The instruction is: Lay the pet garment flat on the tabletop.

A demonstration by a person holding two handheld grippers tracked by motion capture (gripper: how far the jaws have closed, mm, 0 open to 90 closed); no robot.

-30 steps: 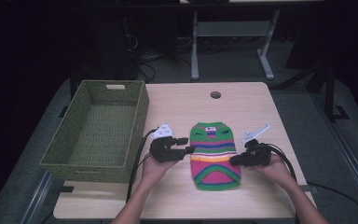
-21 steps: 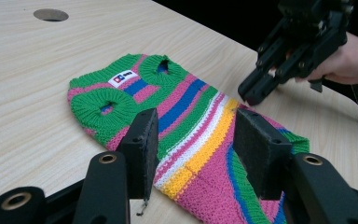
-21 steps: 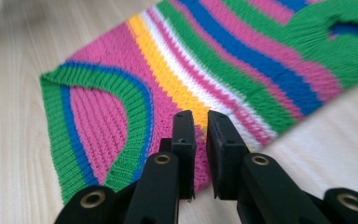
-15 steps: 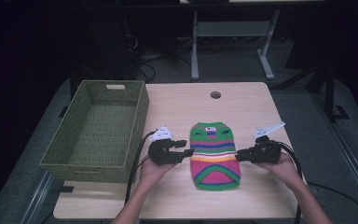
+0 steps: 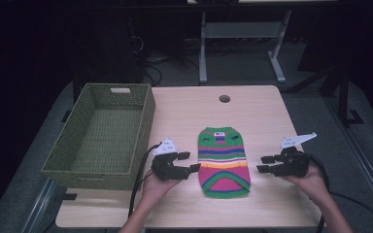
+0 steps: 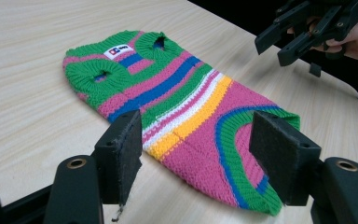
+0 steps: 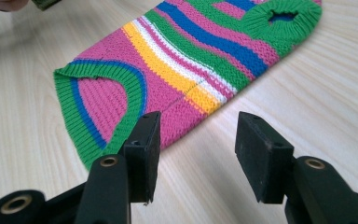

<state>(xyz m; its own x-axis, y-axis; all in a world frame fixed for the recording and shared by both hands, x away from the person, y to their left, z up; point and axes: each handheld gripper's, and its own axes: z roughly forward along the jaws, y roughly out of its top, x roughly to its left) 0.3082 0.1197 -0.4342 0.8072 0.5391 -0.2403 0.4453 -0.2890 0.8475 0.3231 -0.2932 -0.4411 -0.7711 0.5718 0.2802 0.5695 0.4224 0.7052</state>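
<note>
A small striped knit sweater (image 5: 223, 160) in green, pink, blue, yellow and white lies flat near the front of the table, neck away from the person. My left gripper (image 5: 190, 162) is open just off its left edge, jaws pointing at it; the sweater (image 6: 186, 116) fills that gripper's view between the pads. My right gripper (image 5: 266, 164) is open a short way off the right edge, nothing between its jaws. The sweater (image 7: 186, 70) lies ahead of its jaws. The right gripper (image 6: 279, 39) also appears beyond the sweater in the left gripper view.
A green woven basket (image 5: 104, 133) stands empty on the table's left side, close to my left hand. The wooden table (image 5: 252, 111) has a round cable hole (image 5: 224, 98) near its back edge. Dark floor and a metal stand lie beyond.
My right gripper has drawn back to the right, away from the sweater's right edge, and now stands apart from it. The left gripper and sweater have hardly moved.
</note>
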